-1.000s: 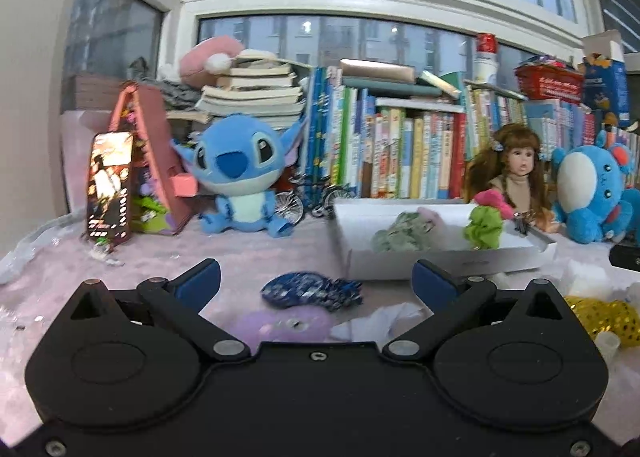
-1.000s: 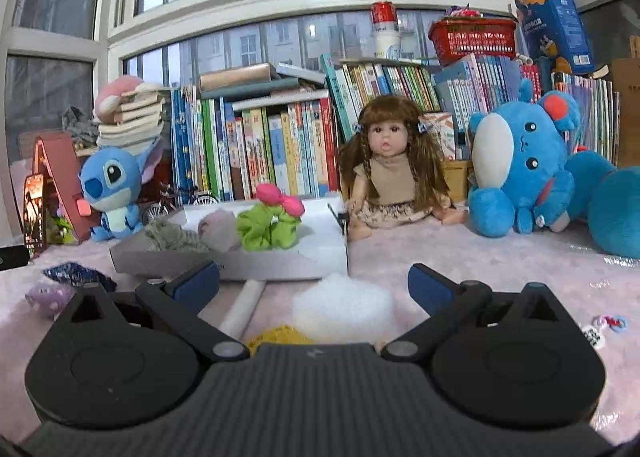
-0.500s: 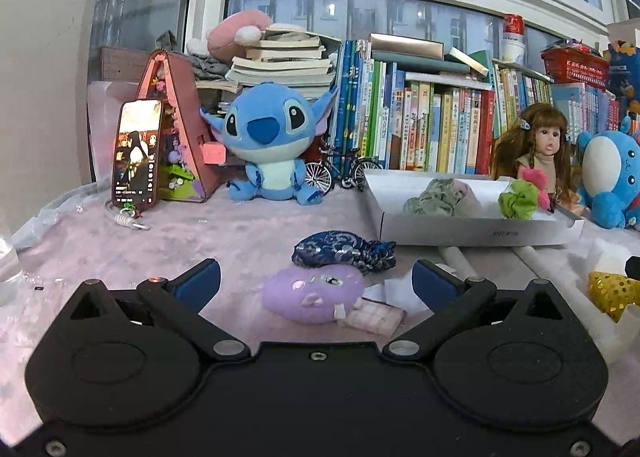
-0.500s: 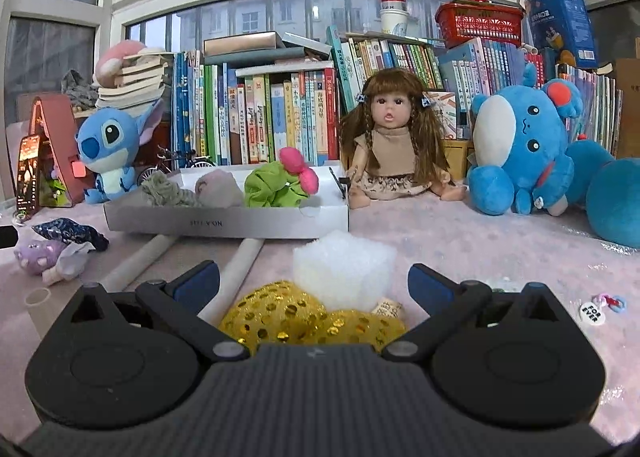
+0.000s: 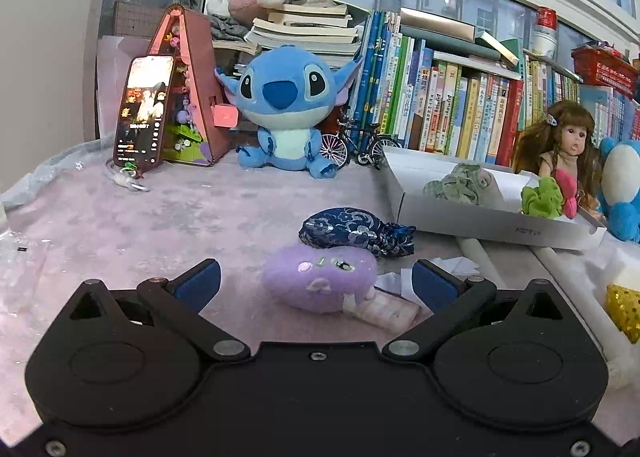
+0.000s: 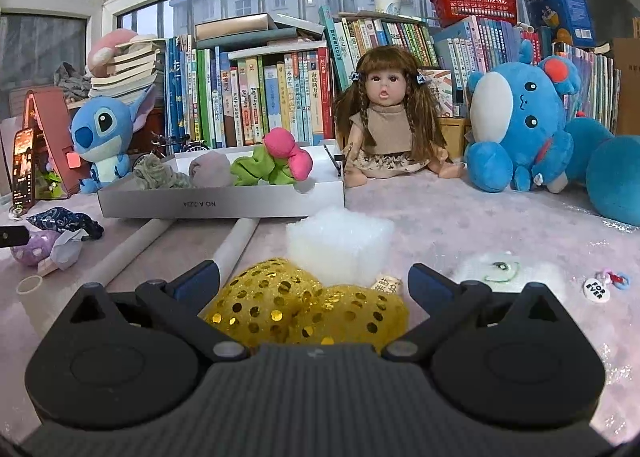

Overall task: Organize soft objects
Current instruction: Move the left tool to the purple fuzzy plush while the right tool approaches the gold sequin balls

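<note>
Left gripper [image 5: 316, 284], jaws spread, frames a lilac plush [image 5: 320, 283] with stitched face; right gripper [image 6: 314, 284], jaws spread, frames gold sequinned pouch [image 6: 308, 307]. Charm [image 6: 596, 289] reads "FOR EVER".

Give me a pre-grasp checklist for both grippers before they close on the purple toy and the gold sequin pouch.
1. Left gripper open: ok.
2. Purple toy centred between its fingers: ok.
3. Paper tag beside the toy clear of the pinch: cannot tell.
4. Right gripper open: ok.
5. Gold sequin pouch between its fingers: ok.
6. Room left in the white box: ok.
</note>
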`<state>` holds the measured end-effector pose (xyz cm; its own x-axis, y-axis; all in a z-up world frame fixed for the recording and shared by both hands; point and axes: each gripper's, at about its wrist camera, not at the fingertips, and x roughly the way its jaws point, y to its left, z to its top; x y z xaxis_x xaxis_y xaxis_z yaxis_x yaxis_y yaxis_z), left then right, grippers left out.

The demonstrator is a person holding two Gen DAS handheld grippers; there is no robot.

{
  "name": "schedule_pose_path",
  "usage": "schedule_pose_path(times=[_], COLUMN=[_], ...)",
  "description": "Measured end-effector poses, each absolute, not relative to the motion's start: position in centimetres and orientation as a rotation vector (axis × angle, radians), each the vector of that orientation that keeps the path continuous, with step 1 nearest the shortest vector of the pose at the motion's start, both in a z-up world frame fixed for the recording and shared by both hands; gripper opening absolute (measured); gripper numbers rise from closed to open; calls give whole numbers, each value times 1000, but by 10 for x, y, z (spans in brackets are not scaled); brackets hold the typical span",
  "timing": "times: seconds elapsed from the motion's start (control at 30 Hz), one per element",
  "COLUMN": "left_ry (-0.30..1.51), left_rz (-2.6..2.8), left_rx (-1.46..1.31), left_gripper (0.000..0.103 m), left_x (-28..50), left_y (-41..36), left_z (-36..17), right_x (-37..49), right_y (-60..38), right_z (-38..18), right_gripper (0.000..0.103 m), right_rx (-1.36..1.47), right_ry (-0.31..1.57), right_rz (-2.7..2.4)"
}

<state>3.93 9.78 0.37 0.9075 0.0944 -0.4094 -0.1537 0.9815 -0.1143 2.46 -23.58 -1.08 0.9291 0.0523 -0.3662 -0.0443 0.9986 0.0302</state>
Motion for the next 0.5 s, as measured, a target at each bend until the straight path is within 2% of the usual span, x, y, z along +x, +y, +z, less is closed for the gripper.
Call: schedule_pose_path(times=[0.5], left_ry=[531], left_rz=[146], left_rx=[-201], left_gripper=[95], left_x=[66], left_y=[99], left_z=[2], right_x=[27], right_y=[-231], right_z=[-12], right_gripper=[103], right_rx=[-6], right_ry=[399], right_rz=[71])
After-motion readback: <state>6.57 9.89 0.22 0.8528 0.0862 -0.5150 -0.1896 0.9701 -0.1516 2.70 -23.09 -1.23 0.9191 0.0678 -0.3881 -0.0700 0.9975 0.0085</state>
